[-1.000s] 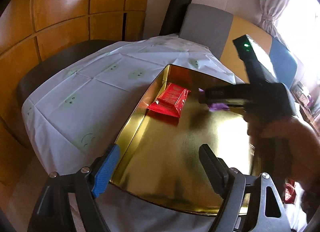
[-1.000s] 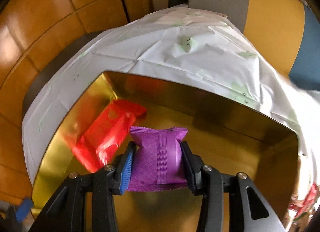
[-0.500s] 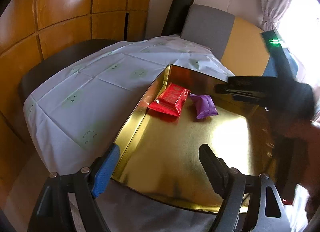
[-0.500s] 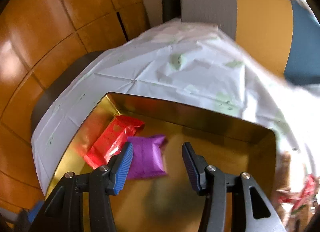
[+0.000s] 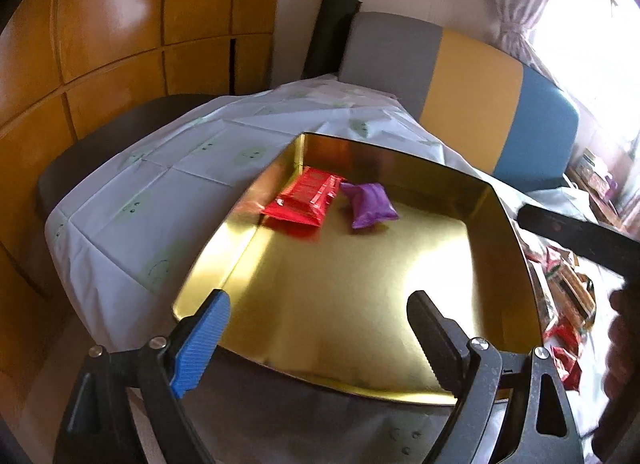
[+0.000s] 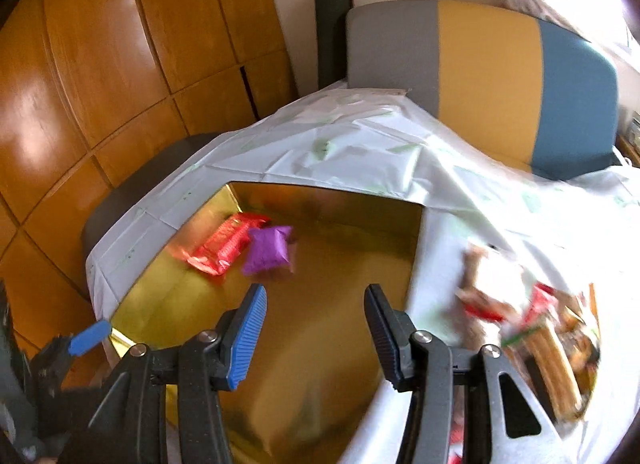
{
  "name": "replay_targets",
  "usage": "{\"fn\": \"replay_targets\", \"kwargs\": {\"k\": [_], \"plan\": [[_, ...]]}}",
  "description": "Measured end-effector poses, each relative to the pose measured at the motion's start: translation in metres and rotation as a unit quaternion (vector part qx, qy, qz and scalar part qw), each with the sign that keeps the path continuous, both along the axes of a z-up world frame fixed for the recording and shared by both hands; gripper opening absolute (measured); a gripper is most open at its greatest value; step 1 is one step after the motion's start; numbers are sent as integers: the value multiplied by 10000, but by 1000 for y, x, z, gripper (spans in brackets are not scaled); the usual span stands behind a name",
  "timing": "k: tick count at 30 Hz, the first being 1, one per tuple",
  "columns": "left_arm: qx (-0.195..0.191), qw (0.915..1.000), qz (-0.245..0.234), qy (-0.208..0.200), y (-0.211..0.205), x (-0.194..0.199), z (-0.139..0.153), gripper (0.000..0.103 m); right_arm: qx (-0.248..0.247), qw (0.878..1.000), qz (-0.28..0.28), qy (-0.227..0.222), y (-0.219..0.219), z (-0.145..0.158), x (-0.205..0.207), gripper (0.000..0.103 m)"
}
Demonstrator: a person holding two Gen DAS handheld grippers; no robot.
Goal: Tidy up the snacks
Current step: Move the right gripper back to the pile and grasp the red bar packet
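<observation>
Your right gripper [image 6: 316, 328], jaws spread and empty, sits nearer the blurred loose snack pile [image 6: 532, 320], lying rightward; your left gripper [image 5: 320, 328] is also spread, empty.

A: Daylight pours in from the window [image 5: 592, 24] at upper right, blown out to white.

B: It glares off the gold tray [image 5: 360, 284] (a bright sheen across its floor) and the wood panels [image 6: 80, 84].

A: The loose snack pile [image 6: 532, 324] is smeared by motion blur.

B: Straight lines bow at the edges, and the corners go black.
</observation>
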State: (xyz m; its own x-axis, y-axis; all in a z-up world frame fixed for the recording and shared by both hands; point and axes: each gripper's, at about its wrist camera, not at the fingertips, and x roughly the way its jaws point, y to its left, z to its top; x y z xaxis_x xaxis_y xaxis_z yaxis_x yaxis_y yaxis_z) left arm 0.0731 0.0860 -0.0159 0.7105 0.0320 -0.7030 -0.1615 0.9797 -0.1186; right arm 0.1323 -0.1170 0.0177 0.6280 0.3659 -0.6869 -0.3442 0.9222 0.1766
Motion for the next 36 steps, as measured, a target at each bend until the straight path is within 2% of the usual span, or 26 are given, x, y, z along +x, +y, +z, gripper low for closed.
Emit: {"fn": "replay_targets", "kwargs": {"k": [14, 19, 24, 26, 29, 30, 36], "plan": [[116, 9961, -865, 134, -68, -19, 3, 94, -79, 9931, -1172, -21, -121, -26, -77, 52], [139, 9879, -1535, 157, -110, -28, 7, 98, -227, 9840, -1765, 109, -169, -43, -95, 52], [263, 9735, -2254, 277, -164, -33, 5, 101, -137, 9780, -2067, 252, -201, -60, -105, 52], [369, 9632, -2643, 329, -190, -34, 2, 101, -184, 9774, -2082, 308, -206, -65, -103, 52], [429, 9563, -2859, 439, -212, -37, -1, 101, -246, 9810, -1898, 314, -210, -68, -90, 55], [432, 9554, -2888, 452, -216, -38, -3, 101, -280, 9827, -1799, 336, -210, -69, -86, 60], [521, 9570, -2814, 483, -217, -41, -5, 100, -729, 9919, -908, 509, -191, -74, -47, 64]]}}
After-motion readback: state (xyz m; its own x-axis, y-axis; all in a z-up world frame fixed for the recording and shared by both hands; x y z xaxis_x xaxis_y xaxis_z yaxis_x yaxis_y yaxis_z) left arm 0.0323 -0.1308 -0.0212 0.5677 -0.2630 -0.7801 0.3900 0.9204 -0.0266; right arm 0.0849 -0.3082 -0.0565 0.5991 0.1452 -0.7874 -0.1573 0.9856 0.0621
